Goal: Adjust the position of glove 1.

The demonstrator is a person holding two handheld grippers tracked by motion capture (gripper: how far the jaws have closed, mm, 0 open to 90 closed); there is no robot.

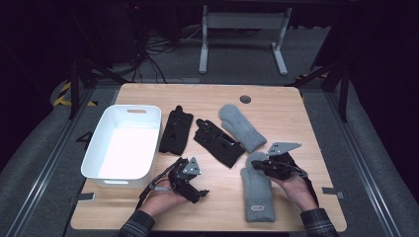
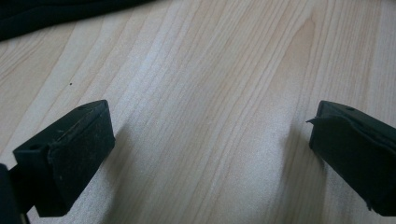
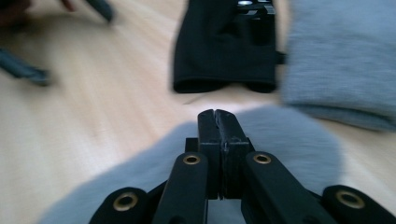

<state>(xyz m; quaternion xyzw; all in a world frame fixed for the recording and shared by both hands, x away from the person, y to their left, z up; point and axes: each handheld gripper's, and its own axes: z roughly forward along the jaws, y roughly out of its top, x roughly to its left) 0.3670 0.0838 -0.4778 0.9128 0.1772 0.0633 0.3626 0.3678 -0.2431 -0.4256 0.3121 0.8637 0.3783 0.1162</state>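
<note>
Right gripper (image 3: pixel 218 116) pressed shut over the near grey mitten (image 1: pixel 257 190); left gripper (image 2: pixel 210 140) spread wide over bare wood.

Held nothing between the right jaws, apparently, though blurred there. Lay toward the table's (image 1: pixel 207 101) near right corner, that mitten, cuff at the near edge. Beyond: second grey mitten (image 1: pixel 240 127) and two black gloves (image 1: pixel 217 141) mid-table; white bin (image 1: pixel 123 141) along the left edge.
</note>
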